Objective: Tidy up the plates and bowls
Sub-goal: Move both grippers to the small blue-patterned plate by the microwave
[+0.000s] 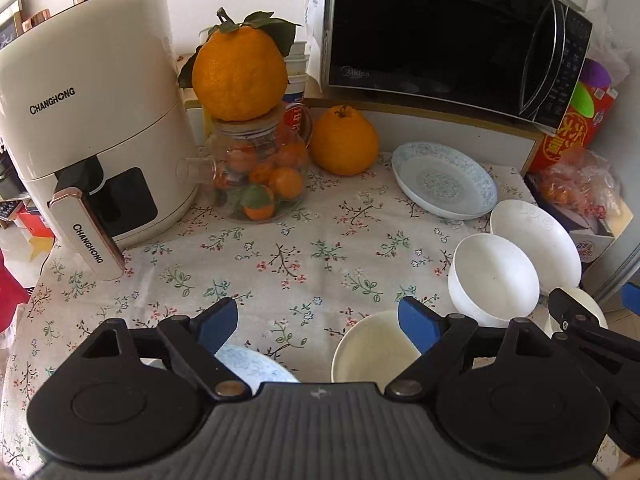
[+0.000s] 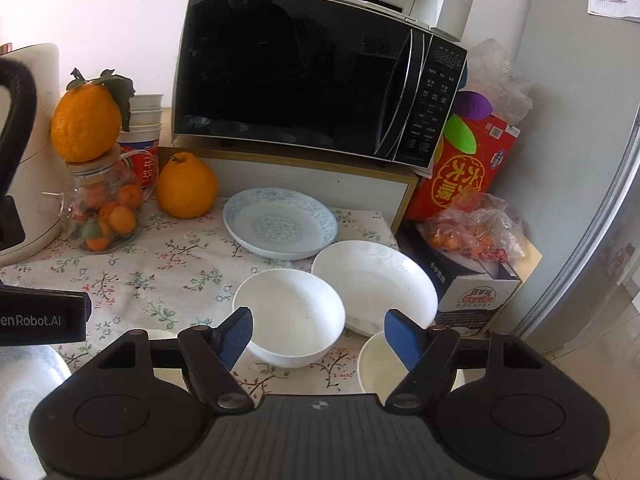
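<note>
Both pairs of jaws stand wide with nothing between the pads. The left gripper (image 1: 318, 326) hangs above the floral tablecloth (image 1: 280, 248), a cream bowl (image 1: 370, 354) at lower centre beneath it. The right gripper (image 2: 318, 336) hovers over a white bowl (image 2: 290, 316) mid-frame. Behind it a white plate (image 2: 376, 280) sits touching, and a blue-patterned plate (image 2: 280, 222) lies below the microwave (image 2: 304, 76).
</note>
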`<action>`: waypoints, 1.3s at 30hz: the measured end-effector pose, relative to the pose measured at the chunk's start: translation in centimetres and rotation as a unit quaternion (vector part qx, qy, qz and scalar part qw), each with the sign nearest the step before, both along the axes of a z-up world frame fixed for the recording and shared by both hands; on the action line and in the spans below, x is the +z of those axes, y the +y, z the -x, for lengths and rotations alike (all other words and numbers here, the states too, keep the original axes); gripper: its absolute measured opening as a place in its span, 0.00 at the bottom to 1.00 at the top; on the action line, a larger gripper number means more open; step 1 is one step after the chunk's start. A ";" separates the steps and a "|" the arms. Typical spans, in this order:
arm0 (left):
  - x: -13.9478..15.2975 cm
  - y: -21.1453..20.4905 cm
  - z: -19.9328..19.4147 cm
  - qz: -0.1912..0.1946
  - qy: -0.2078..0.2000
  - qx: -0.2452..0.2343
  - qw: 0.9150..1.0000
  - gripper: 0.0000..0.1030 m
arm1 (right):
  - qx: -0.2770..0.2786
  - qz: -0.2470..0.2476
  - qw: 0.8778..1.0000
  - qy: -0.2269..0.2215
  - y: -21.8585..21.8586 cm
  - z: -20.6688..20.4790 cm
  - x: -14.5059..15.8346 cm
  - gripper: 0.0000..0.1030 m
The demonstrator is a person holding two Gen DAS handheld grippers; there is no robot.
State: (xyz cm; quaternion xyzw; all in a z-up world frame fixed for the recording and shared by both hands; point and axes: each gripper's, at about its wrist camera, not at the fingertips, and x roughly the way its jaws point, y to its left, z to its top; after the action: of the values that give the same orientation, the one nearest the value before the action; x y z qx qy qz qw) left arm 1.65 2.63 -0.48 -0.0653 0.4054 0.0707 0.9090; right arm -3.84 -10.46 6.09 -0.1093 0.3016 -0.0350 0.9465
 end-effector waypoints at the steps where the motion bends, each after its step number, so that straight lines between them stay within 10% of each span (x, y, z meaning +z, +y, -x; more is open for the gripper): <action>1: 0.0 -0.1 -0.6 0.007 -0.002 -0.003 1.000 0.84 | -0.005 0.006 1.000 -0.006 -0.1 -0.2 0.0 0.67; 12: -1.1 -1.6 -7.1 0.013 0.001 -0.003 1.000 0.85 | -0.036 -0.005 0.999 -0.010 -2.5 -3.8 -0.4 0.69; 18: -2.0 -1.3 -13.1 0.035 0.010 0.003 0.999 0.83 | -0.034 -0.139 0.989 0.028 -6.8 -9.5 -0.4 0.69; 24: -4.1 -0.3 -17.7 0.100 0.029 0.019 0.994 0.72 | -0.039 -0.303 0.950 0.071 -11.0 -16.7 -1.9 0.69; 39: -10.2 -1.6 -22.4 0.213 0.044 0.021 0.976 0.40 | -0.027 -0.421 0.889 0.177 -9.4 -23.3 -8.3 0.50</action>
State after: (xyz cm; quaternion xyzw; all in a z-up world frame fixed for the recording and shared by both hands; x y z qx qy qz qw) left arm 24.04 1.03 -10.67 -0.2624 0.4491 0.0047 0.8541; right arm 19.47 -19.82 -2.18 0.3036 0.4532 0.0894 0.8334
